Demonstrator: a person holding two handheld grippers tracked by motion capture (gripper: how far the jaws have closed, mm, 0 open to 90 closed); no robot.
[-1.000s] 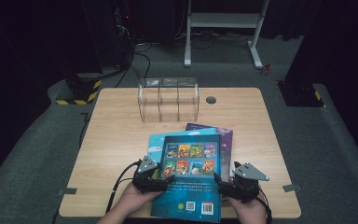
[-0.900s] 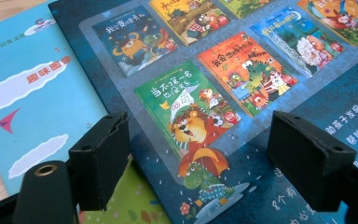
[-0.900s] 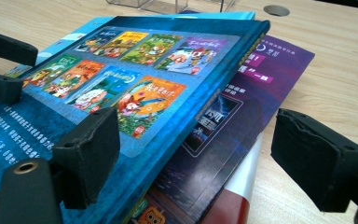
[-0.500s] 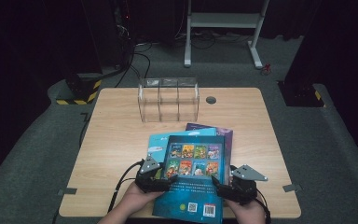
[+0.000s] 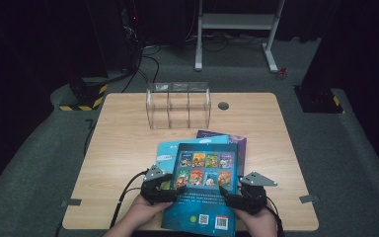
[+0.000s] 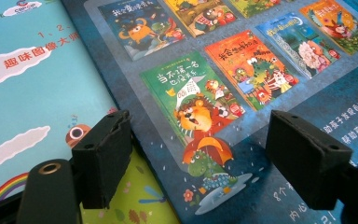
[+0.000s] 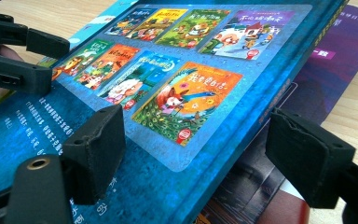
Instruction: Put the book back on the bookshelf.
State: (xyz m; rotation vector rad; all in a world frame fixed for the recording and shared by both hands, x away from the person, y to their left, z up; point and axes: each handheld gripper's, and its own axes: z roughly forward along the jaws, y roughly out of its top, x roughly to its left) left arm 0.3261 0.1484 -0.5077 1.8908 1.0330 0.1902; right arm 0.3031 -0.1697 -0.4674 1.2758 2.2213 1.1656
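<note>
Books: 3 in a loose stack near the front edge of the worktop (image 5: 128,143). Top one is a dark blue book (image 5: 202,197), back cover up, w/ 8 small cover pics in 2 rows of 4, plus a QR code and barcode near its front edge. Under it, sticking out to the left, a light blue book (image 5: 167,150) w/ clouds and a rainbow. Under both, poking out at the right and far side, a purple book (image 5: 239,143).

Tongs: 2 sets, 1 per hand. Left tongs (image 5: 170,190) sit at the dark blue book's left edge; in the left gripper view the 2 black pads stand well apart, one over the light blue book (image 6: 42,93), the other over the dark blue cover (image 6: 261,60), which lies between them. Can't see either pad pressing, so they read as open, holding nothing.

Right tongs (image 5: 232,197) sit at the book's right edge. In the right gripper view the dark blue book (image 7: 177,93) has its right edge raised off the purple book (image 7: 326,51), w/ 1 pad above the cover and 1 out past the edge, gap visible on both sides. Jaws wide, having just closed a little, not gripping. Left tongs (image 7: 44,60) show far off at that view's upper left.

Also on the worktop: 1 clear acrylic rack (image 5: 179,104) w/ 3 slots, far side, well apart from the books; 1 round cable grommet (image 5: 223,105) just right of it.
</note>
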